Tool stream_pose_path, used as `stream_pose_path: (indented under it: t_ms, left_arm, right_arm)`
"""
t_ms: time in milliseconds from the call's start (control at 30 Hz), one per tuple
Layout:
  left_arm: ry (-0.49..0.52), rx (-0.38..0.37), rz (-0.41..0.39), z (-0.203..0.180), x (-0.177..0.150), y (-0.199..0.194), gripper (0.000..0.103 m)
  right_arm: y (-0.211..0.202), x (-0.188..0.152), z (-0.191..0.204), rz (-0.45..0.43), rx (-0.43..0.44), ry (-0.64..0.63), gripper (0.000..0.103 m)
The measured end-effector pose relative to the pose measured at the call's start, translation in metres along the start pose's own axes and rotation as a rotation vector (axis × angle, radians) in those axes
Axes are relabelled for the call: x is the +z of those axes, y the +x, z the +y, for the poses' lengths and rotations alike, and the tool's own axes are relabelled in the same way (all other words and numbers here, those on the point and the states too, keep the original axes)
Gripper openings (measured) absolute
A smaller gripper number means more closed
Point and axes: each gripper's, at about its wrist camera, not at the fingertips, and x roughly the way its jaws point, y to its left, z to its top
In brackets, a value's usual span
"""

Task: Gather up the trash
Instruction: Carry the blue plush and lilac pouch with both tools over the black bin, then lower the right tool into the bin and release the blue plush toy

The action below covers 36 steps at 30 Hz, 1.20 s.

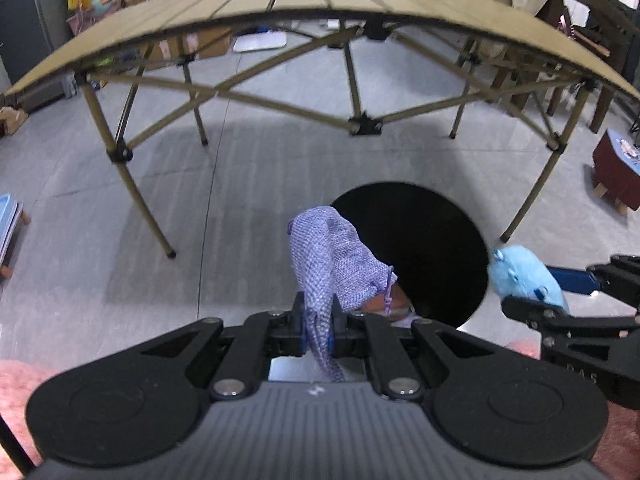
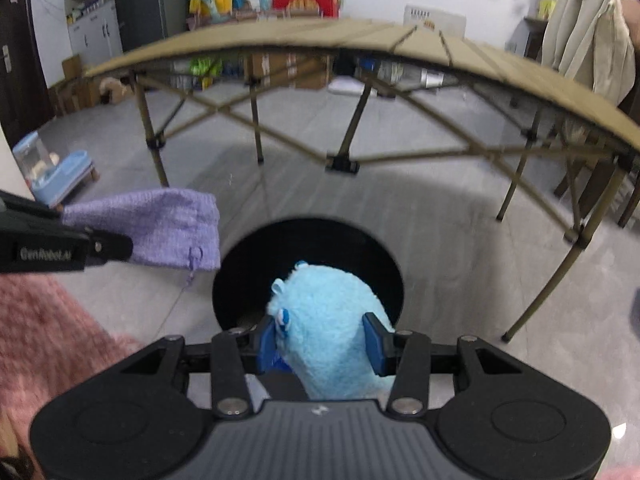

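Plush's blue eye [image 2: 283,317], right-wrist only

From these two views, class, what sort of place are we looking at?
Probably a lived-in home room, not a workshop: a folding camp table on a tiled floor, a coat draped over a chair, and gift bags and boxes along the wall.

The pouch [image 1: 332,256] was coarse, open-woven lilac cloth, the toy [image 2: 332,312] fluffy pale-blue plush, both grippers' bodies matt black plastic with smooth blue pads [image 2: 376,344], the folding table [image 1: 320,4] matt tan slats on tan metal legs, and the floor [image 1: 248,176] smooth grey tile.
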Motion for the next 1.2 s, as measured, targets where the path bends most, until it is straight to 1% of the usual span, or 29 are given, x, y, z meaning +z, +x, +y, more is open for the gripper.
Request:
stream_pose_path:
  t_ms: [67, 233, 400, 600, 867, 1200]
  left_arm:
    - [-0.004, 0.022, 0.013, 0.004, -0.005, 0.01, 0.009]
    - [-0.033, 0.037, 0.073, 0.021, -0.02, 0.04, 0.009]
    - [-0.081, 0.05, 0.124, 0.041, -0.024, 0.061, 0.009]
    - [-0.072, 0.064, 0.145, 0.038, -0.021, 0.073, 0.009]
    - [-0.063, 0.071, 0.176, 0.035, -0.022, 0.083, 0.009]
    - [-0.07, 0.083, 0.186, 0.034, -0.021, 0.086, 0.01]
  right_arm:
    - [0.009, -0.006, 0.0, 0.036, -0.002, 0.001, 0.044]
    - [0.029, -0.017, 0.001, 0.117, -0.024, -0.011, 0.044]
    - [0.052, -0.028, 0.004, 0.196, -0.028, -0.025, 0.044]
    - [0.071, -0.029, 0.0, 0.25, -0.026, -0.009, 0.044]
    - [0.078, -0.034, -0.003, 0.296, -0.021, 0.004, 0.042]
    - [0.072, -0.031, 0.002, 0.289, -0.003, -0.016, 0.04]
